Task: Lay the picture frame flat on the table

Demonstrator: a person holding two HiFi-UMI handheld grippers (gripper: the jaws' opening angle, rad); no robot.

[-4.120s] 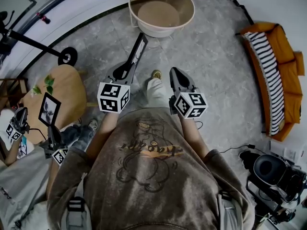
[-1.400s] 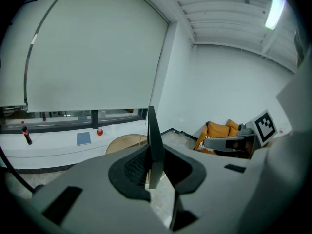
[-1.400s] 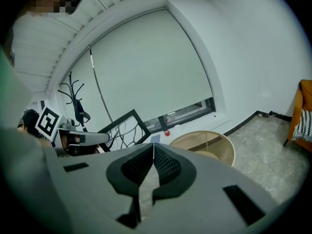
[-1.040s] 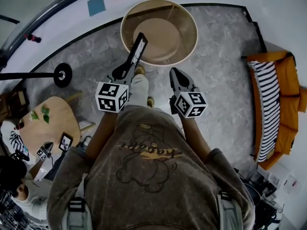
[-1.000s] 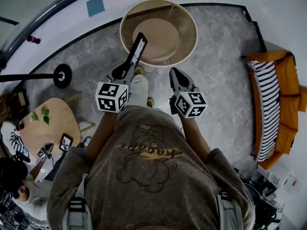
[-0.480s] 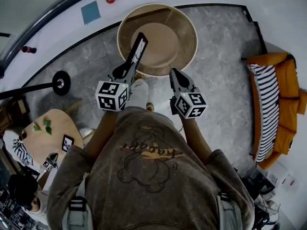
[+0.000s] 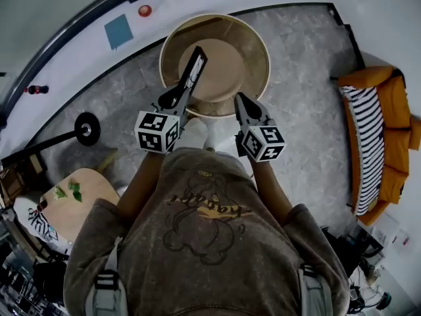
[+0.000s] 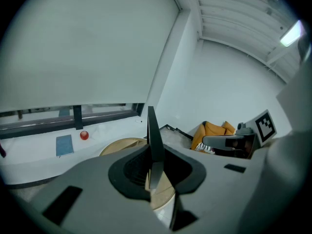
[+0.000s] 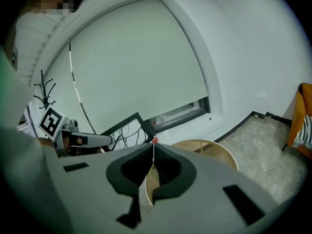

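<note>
Table [image 7: 247, 45] has come nearer; left gripper [image 7: 172, 99] pinches the picture frame [image 7: 191, 75] by its edge, right gripper [image 7: 245, 105] closed, empty. Frame looks rigid, light, breakable, so that border hold suits it.

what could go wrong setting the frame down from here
The picture frame is pinched at one end by the left gripper alone, so its long free end may swing or slip when tilted flat. The right gripper is shut and empty, giving no support. The frame hangs over the near rim of the round table; lowering there could knock an edge or leave it overhanging.
</note>
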